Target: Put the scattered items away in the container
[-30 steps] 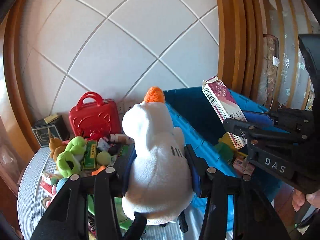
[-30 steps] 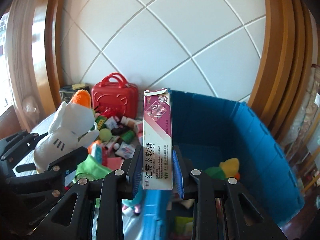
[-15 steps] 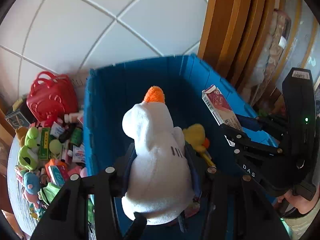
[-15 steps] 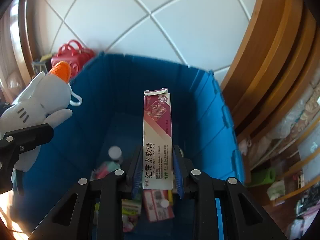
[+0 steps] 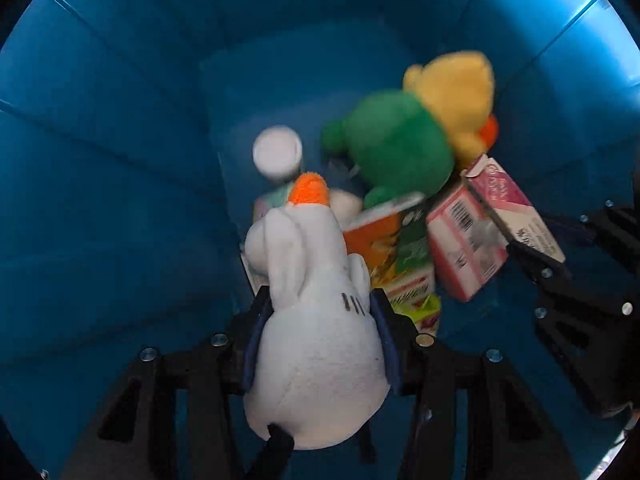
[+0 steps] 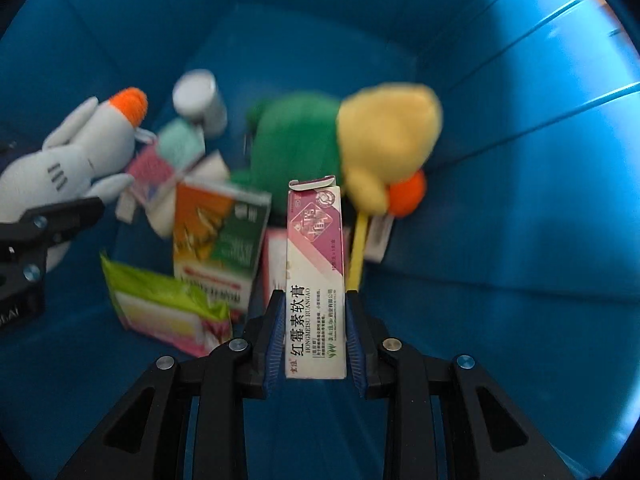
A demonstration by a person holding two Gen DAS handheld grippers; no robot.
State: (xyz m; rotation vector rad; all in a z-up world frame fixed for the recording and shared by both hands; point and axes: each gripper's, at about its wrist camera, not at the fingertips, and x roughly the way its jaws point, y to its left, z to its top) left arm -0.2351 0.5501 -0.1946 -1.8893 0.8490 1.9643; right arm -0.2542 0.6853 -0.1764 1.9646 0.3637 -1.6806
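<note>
left gripper (image 5: 318,320) clamped on white plush (image 5: 316,320), soft and light, squeezed mid-body, lower centre of frame. right gripper (image 6: 314,320) clamped on stiff ointment box (image 6: 315,280) at its base. both inside blue bin (image 6: 520,200), ready to drop.

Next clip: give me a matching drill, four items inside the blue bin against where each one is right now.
Items:
1. white plush
2. pink carton
3. yellow plush
4. white-capped bottle

Places:
A. gripped by the right hand-held gripper
B. lying beside the green plush
C. gripped by the left hand-held gripper
D. standing near the bin's far wall

Pairs: 1-C, 2-A, 3-B, 4-D
</note>
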